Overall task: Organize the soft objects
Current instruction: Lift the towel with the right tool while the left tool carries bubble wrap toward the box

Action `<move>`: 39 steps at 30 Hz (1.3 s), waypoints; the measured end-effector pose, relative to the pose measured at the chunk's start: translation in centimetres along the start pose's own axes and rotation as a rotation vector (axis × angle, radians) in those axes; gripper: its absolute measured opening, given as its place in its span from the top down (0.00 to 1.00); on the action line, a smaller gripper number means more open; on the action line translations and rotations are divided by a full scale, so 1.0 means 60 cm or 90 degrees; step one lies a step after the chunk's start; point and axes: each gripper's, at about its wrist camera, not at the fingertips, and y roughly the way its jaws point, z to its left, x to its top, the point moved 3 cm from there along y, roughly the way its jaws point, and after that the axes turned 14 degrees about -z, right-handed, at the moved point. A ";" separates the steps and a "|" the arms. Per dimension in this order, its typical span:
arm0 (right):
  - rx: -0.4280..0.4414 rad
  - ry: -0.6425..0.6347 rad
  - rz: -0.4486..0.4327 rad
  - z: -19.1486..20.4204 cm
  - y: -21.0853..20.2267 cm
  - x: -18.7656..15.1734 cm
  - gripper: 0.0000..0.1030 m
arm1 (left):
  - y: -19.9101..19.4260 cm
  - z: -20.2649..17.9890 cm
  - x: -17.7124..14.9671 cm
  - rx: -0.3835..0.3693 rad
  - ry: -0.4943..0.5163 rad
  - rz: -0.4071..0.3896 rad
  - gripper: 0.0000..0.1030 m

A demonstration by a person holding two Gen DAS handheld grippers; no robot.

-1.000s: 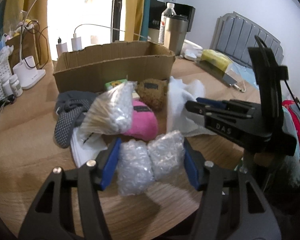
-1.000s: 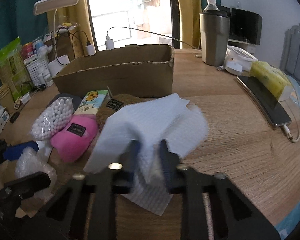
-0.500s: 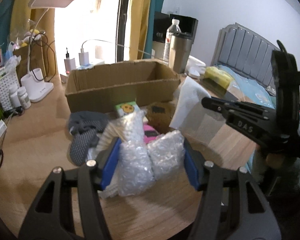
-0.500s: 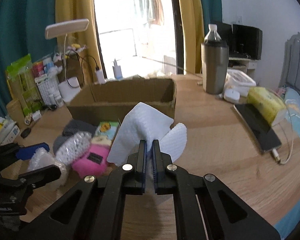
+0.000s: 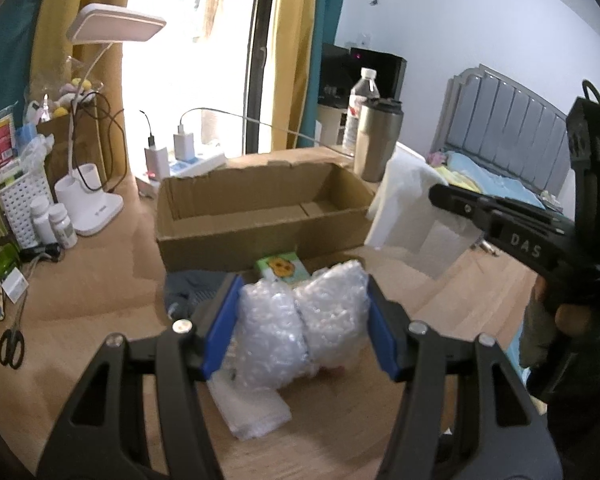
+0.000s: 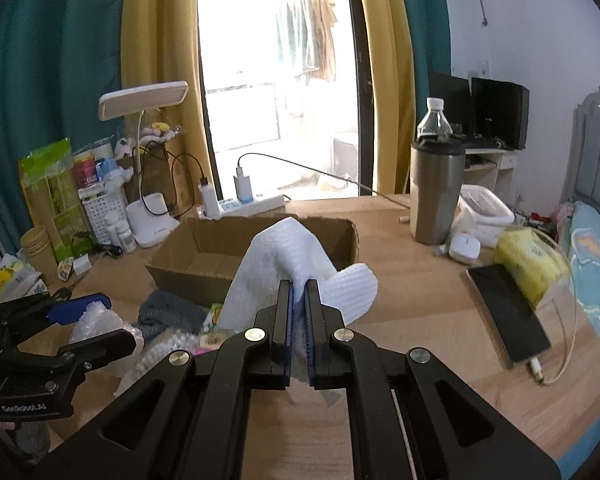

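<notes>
My left gripper (image 5: 300,320) is shut on a wad of clear bubble wrap (image 5: 300,328), held above the wooden table in front of the open cardboard box (image 5: 260,216). My right gripper (image 6: 299,300) is shut on a white foam sheet (image 6: 284,252), lifted near the box's right end; the sheet also shows in the left wrist view (image 5: 404,208). The box (image 6: 204,264) looks empty inside. Below lie a green tissue pack (image 5: 282,266), a grey knitted item (image 6: 168,312) and a bag of cotton swabs (image 6: 160,354).
A desk lamp (image 5: 88,200), pill bottles (image 5: 54,226) and scissors (image 5: 10,346) sit at the left. A steel tumbler (image 6: 436,192), a phone (image 6: 508,316), a yellow tissue pack (image 6: 530,268) and a power strip (image 6: 252,204) stand right and behind the box.
Both grippers rose from the pile with their loads and moved toward the box. The right gripper closed fully on the foam sheet and lifted it off the table.
</notes>
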 end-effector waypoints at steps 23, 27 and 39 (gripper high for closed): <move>0.019 -0.019 -0.020 -0.005 0.072 0.060 0.94 | 0.056 0.045 0.077 0.026 -0.018 -0.031 0.41; 0.024 -0.018 -0.015 -0.008 0.089 0.059 0.94 | 0.074 0.051 0.084 0.030 -0.020 -0.030 0.41; 0.037 0.000 0.014 -0.032 0.145 0.043 0.94 | 0.130 0.057 0.097 0.037 -0.027 -0.015 0.41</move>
